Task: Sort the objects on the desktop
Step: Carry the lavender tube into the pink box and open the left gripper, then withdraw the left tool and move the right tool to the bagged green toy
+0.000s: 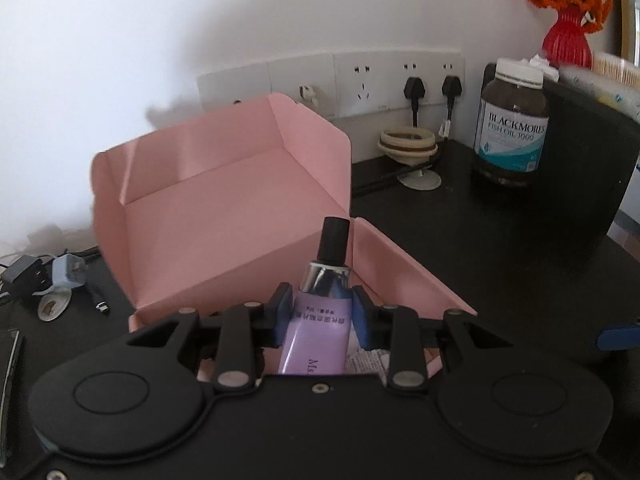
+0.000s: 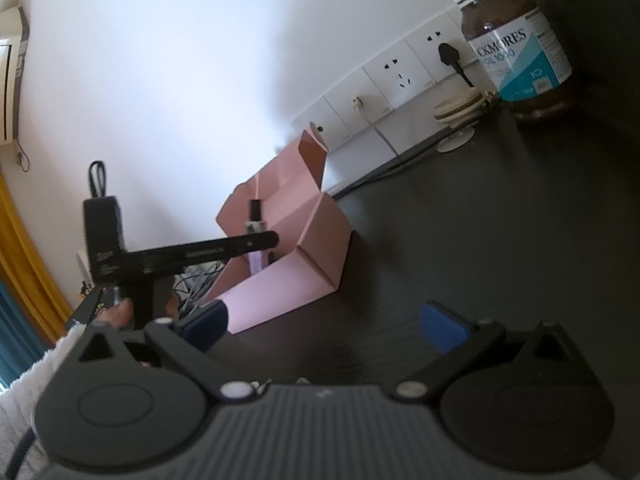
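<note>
A lilac tube with a black cap [image 1: 316, 332] stands between the blue pads of my left gripper [image 1: 320, 306], which is shut on its body. The tube hangs cap-forward over the near end of an open pink cardboard box [image 1: 224, 216] on the dark desk. The right wrist view shows the same box [image 2: 316, 236] from the side, with the tube [image 2: 256, 260] dipping into it and the left gripper's black finger [image 2: 224, 246] across it. My right gripper [image 2: 328, 324] is open above the desk, near the box, with nothing between its fingers.
A brown fish-oil bottle [image 1: 510, 128] stands at the back right beside a large black object [image 1: 584, 160]. A cream ring stand [image 1: 408, 146] and plugged wall sockets [image 1: 360, 80] lie behind the box. Chargers and cables [image 1: 48, 280] lie to its left. A red vase [image 1: 566, 38] stands far right.
</note>
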